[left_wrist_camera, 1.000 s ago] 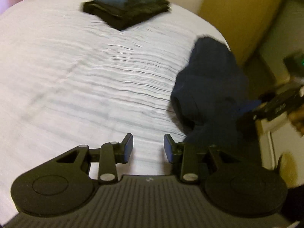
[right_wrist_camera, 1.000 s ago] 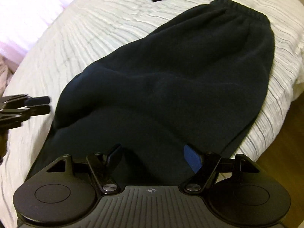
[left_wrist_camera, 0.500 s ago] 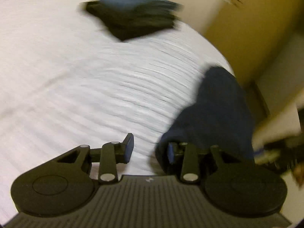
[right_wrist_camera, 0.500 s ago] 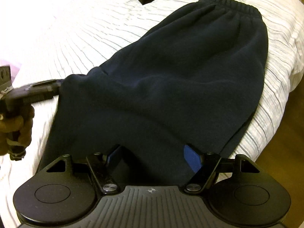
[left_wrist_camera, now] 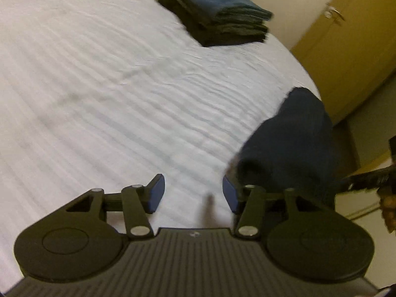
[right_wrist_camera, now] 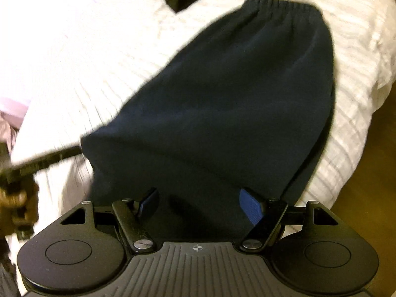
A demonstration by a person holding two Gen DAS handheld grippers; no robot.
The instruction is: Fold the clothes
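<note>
Left wrist view: the left gripper (left_wrist_camera: 193,193) with its two blue-padded fingers (left_wrist_camera: 156,193) spread wide and nothing between them, only the white ribbed bedspread (left_wrist_camera: 99,99) showing in the gap; the navy garment (left_wrist_camera: 289,143) lies just beyond and outside the right-hand finger, its near folded edge close beside that pad, contact not discernible owing to blur. Far ahead of the fingertips and slightly to their right, a stack of folded clothes (left_wrist_camera: 217,17) rests on the bedspread, a blue piece uppermost over darker ones; a yellow-brown door (left_wrist_camera: 346,49) stands beyond the bed edge on the right. Right wrist view: the right gripper (right_wrist_camera: 198,204), its fingers likewise spread apart, with the navy garment (right_wrist_camera: 235,99) extending from between and under the fingertips forward to its gathered elastic waistband (right_wrist_camera: 279,5) at the far end, spread over the bedspread (right_wrist_camera: 86,61); whether either pad touches the cloth cannot be told. To the left of these fingers the left gripper (right_wrist_camera: 57,157) reaches the garment's near left edge, blurred
</note>
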